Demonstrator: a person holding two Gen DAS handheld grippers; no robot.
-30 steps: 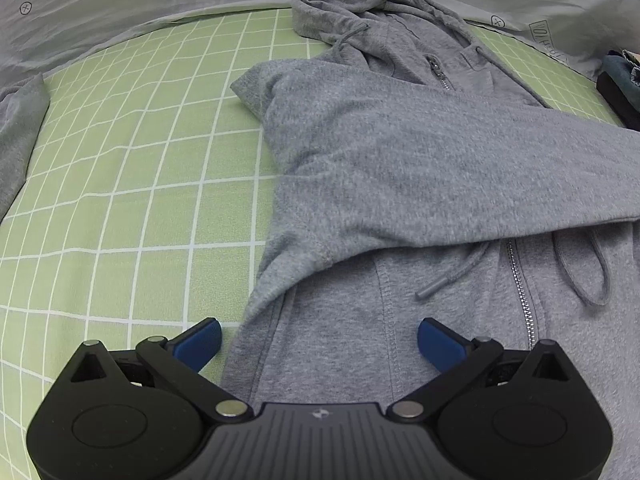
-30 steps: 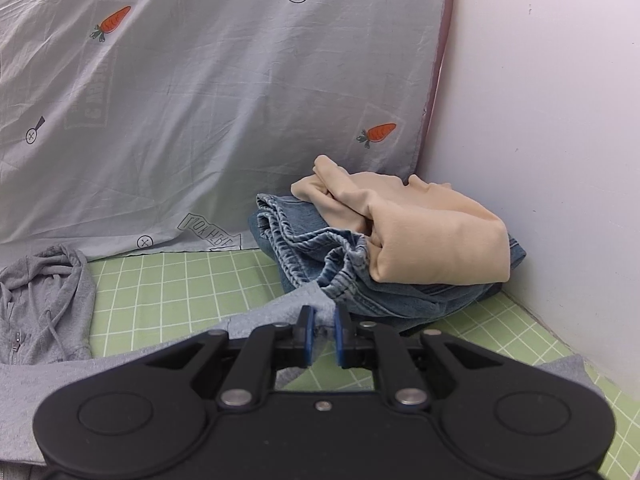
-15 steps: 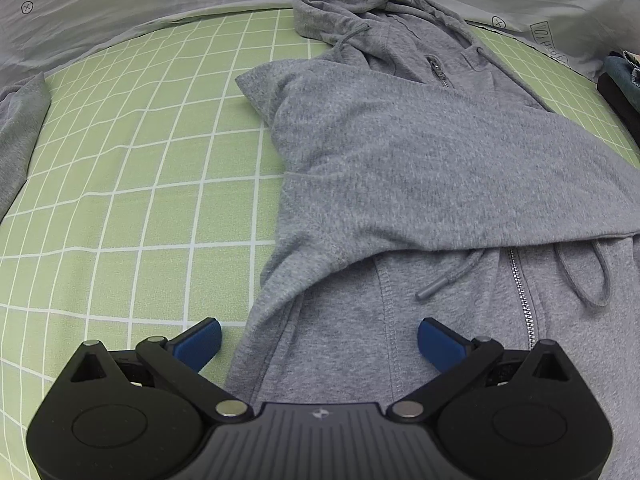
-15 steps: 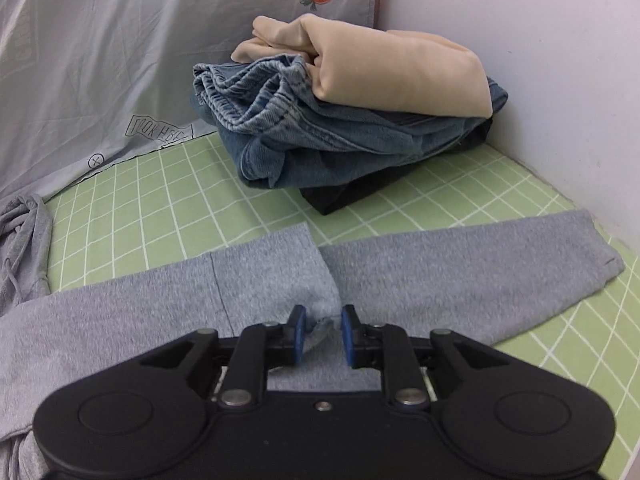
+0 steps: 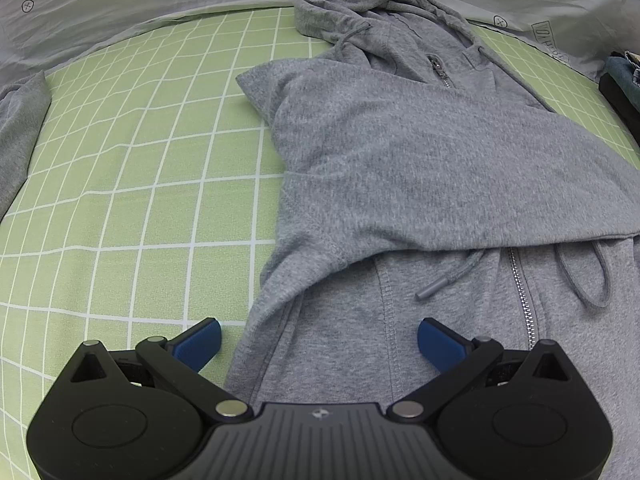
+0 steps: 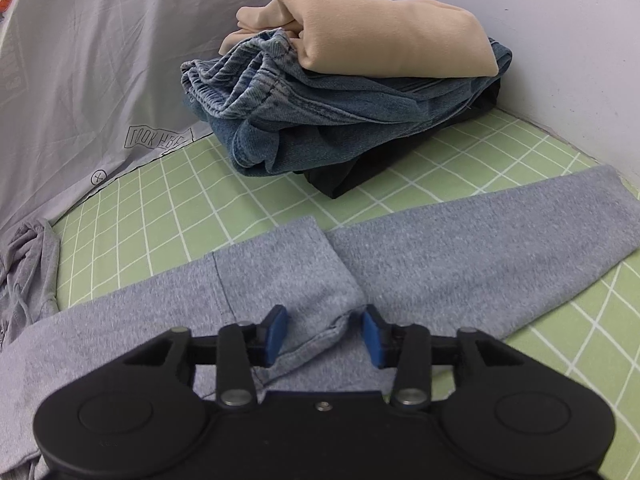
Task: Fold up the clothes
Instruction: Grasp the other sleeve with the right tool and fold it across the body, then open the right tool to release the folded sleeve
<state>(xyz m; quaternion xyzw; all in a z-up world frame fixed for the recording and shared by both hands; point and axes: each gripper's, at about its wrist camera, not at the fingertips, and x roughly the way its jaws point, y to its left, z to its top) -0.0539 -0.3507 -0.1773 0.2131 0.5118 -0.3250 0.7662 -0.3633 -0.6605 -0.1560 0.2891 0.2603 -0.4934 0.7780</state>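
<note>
Since half a second ago, the right gripper (image 6: 325, 328) has spread its fingers, and the sleeve cuff (image 6: 320, 280) lies loose between them on the other sleeve (image 6: 480, 256). Left gripper (image 5: 319, 338) hovers wide open over the grey zip hoodie (image 5: 400, 168), one finger off its edge. The hoodie lies flat on the green grid mat (image 5: 140, 168). Only the right view shows the folded stack of jeans (image 6: 320, 120) and beige garment (image 6: 392, 36) by the white wall (image 6: 560, 40).
</note>
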